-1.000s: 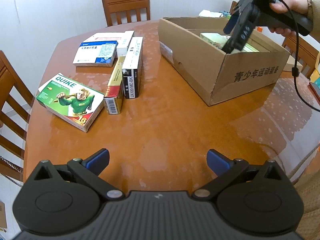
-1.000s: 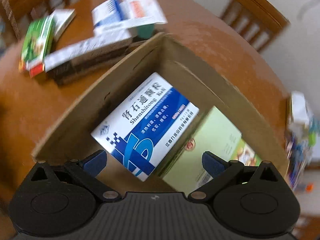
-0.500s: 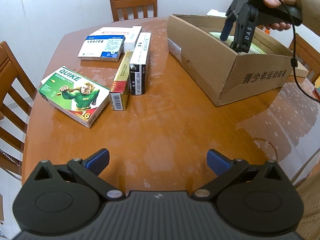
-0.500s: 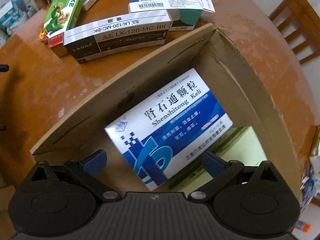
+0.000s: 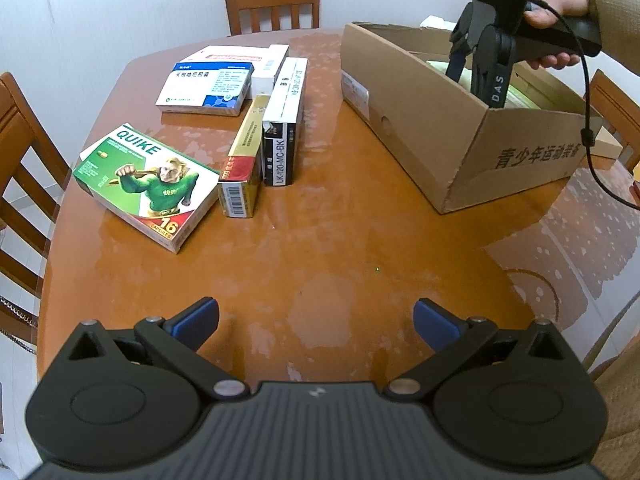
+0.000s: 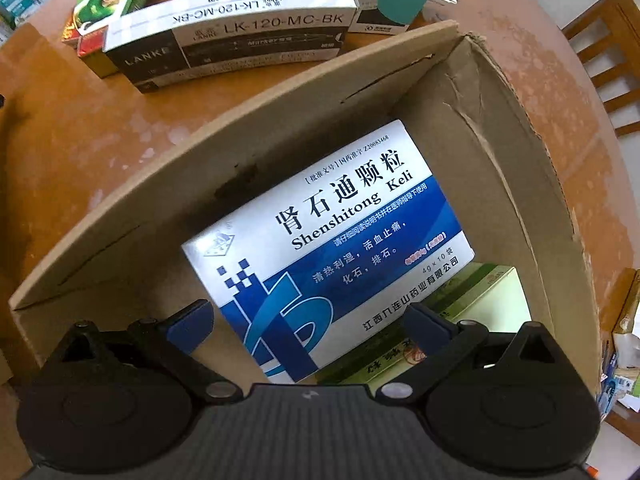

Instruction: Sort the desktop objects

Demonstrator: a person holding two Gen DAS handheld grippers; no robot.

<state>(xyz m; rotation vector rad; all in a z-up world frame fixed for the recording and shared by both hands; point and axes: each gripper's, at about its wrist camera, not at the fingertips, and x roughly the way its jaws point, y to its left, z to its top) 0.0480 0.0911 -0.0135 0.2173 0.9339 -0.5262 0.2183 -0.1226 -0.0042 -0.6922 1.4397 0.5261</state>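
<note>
A brown cardboard box (image 5: 436, 128) stands at the table's right. Inside it a blue-and-white Shenshitong medicine box (image 6: 332, 240) lies tilted over a pale green box (image 6: 484, 296). My right gripper (image 6: 308, 328) hangs open just above them with nothing between its fingers; in the left wrist view a hand holds the right gripper (image 5: 472, 68) over the box's far end. My left gripper (image 5: 316, 320) is open over bare table near the front edge. On the table lie a green QUIKE box (image 5: 148, 184), a gold-red box (image 5: 242, 164), a black LK-120-MC-BK box (image 5: 284, 128) and a blue-white box (image 5: 208, 88).
A white box (image 5: 240, 56) lies under the blue-white one. Wooden chairs stand at the back (image 5: 272, 0), the left (image 5: 20, 152) and the right (image 5: 616, 108). A black cable (image 5: 588, 128) hangs from the right gripper over the cardboard box's near wall.
The right gripper has steadied above the cardboard box's contents, closer to the Shenshitong box, and stays open. The left gripper's view has shifted slightly; the boxes on the table have not moved.
</note>
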